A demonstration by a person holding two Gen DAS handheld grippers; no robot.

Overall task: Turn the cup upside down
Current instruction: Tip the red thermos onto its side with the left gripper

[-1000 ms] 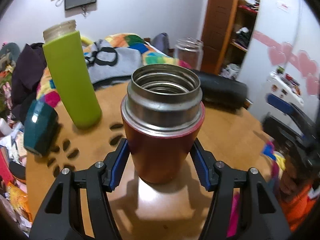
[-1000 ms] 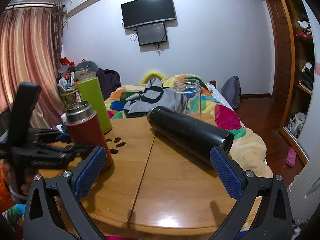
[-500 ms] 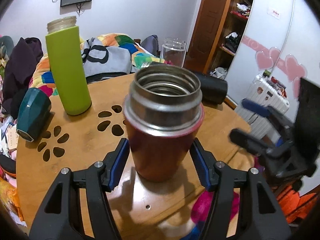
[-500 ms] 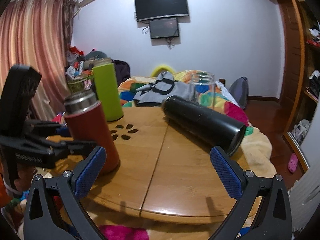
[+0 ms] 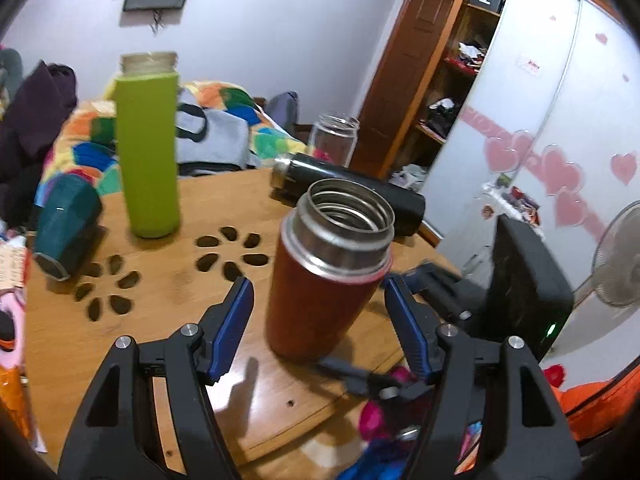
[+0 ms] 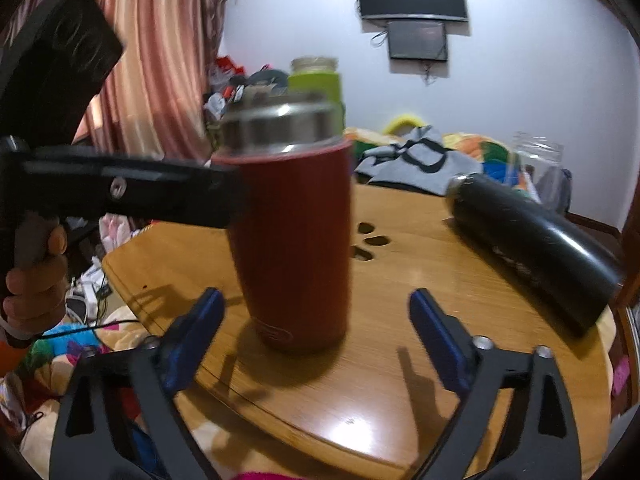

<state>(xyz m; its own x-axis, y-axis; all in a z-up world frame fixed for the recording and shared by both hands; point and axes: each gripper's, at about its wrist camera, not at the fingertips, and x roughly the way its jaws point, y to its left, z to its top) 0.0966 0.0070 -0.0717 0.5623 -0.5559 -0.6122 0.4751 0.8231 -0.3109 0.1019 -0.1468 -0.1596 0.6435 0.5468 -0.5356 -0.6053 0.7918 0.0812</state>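
The red cup is standing upright, mouth up, near the front edge of the wooden table. The left gripper is sitting spread wide around the cup's lower body, its blue pads clear of the sides and gripping nothing. The right gripper is likewise gaping wide before the cup, holding nothing, with a black bottle lying on its side nearby.
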